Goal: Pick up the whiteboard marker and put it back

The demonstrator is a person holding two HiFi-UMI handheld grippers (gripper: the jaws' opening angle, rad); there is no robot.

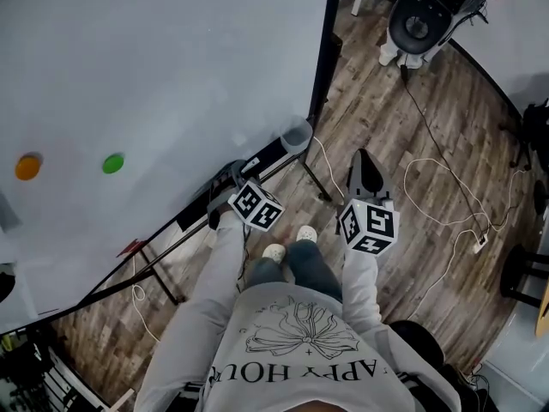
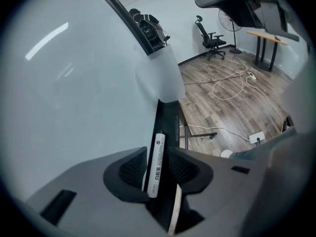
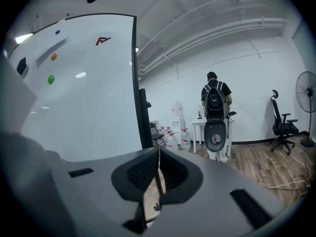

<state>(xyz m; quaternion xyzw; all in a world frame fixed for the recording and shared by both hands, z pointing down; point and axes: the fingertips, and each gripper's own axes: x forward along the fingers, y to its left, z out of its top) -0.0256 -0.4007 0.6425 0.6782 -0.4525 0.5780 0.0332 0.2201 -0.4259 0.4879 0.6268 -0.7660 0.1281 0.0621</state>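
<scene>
The left gripper (image 2: 158, 154) points down at the narrow black metal tray (image 2: 171, 117) along the lower edge of the large glossy white whiteboard (image 2: 74, 83). Its jaws are spread wide and straddle the white, cylindrical plastic whiteboard marker (image 2: 156, 164), which lies lengthwise in that tray, running from 6 toward 12 o'clock in the left gripper view. The pads flank the barrel without visibly pressing it, and the barrel sits nearer the 9 o'clock pad. The board face is at 9 o'clock of the marker and the grey-brown wooden plank floor (image 2: 232, 107) at 3 o'clock. This looks like the approach to the grasp. A good grip would take the barrel near its middle, with the jaws closing slowly so both pads meet it evenly and do not roll it against the tray lip. The 9 o'clock jaw should stay off the board face, and the lift should go straight up out of the channel before any swing. The right gripper (image 3: 157, 174), jaws pressed together on nothing, sits at 3 o'clock of the left one in the head view and is best kept clear.
</scene>
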